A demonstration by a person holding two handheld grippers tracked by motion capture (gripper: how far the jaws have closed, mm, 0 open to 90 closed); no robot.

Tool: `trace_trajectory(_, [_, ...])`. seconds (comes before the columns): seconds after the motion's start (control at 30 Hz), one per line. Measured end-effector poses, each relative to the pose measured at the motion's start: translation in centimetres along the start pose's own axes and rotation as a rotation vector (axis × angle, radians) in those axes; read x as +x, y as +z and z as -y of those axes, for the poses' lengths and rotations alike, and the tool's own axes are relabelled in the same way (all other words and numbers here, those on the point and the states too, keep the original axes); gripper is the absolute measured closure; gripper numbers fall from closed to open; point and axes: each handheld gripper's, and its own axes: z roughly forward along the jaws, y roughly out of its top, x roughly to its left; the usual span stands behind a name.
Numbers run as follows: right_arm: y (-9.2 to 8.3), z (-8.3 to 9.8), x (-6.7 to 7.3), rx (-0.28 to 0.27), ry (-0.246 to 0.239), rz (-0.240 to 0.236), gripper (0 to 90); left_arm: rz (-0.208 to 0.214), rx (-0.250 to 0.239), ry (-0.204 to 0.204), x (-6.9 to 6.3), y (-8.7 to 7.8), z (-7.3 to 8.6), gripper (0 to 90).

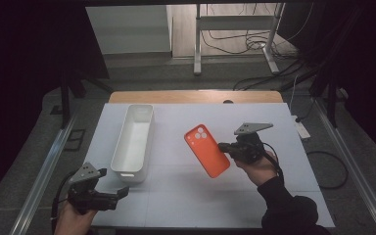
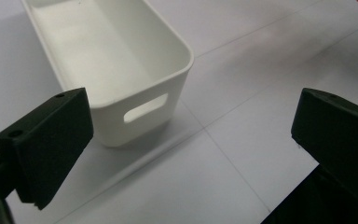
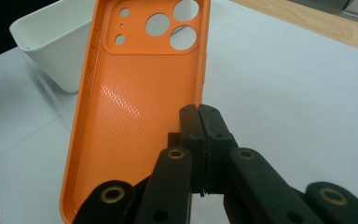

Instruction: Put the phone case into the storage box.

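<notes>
An orange phone case (image 1: 207,150) with round camera holes hangs tilted above the white table mat, held by one long edge. My right gripper (image 1: 223,147) is shut on that edge; in the right gripper view the case (image 3: 135,107) stands upright with its hollow inner side towards the camera, and the two black jaws pinch its right rim at the gripper (image 3: 199,112). My left gripper (image 1: 122,192) rests near the table's front left corner, its jaws wide apart with nothing between them. In the left gripper view the gripper (image 2: 191,135) points past the near end of the white bin (image 2: 121,60).
A long white bin (image 1: 134,142), hollow with a handle slot at its near end, lies on the left half of the white mat (image 1: 274,196). A wooden table edge (image 1: 196,96) runs behind the mat. Table legs and cables stand on the floor beyond.
</notes>
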Motion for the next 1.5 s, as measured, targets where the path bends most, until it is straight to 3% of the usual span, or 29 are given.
trace_trajectory(0.27, [-0.4,0.1,0.2,-0.011,0.0,0.001,88.7,0.044,-0.006,-0.015,0.0,1.2,-1.3,0.0])
trace_trajectory(0.6, [-0.8,0.3,0.3,-0.017,0.002,0.0,88.7,0.086,0.013,0.02,-0.6,2.9,-2.8,0.0])
trace_trajectory(1.03, [-1.2,0.3,0.6,-0.031,-0.002,0.002,88.7,0.158,0.0,0.033,-1.3,4.5,-4.8,0.0])
trace_trajectory(1.5, [-1.2,0.2,1.0,-0.044,-0.011,0.002,88.7,0.224,0.018,0.063,-2.8,7.0,-7.2,0.0])
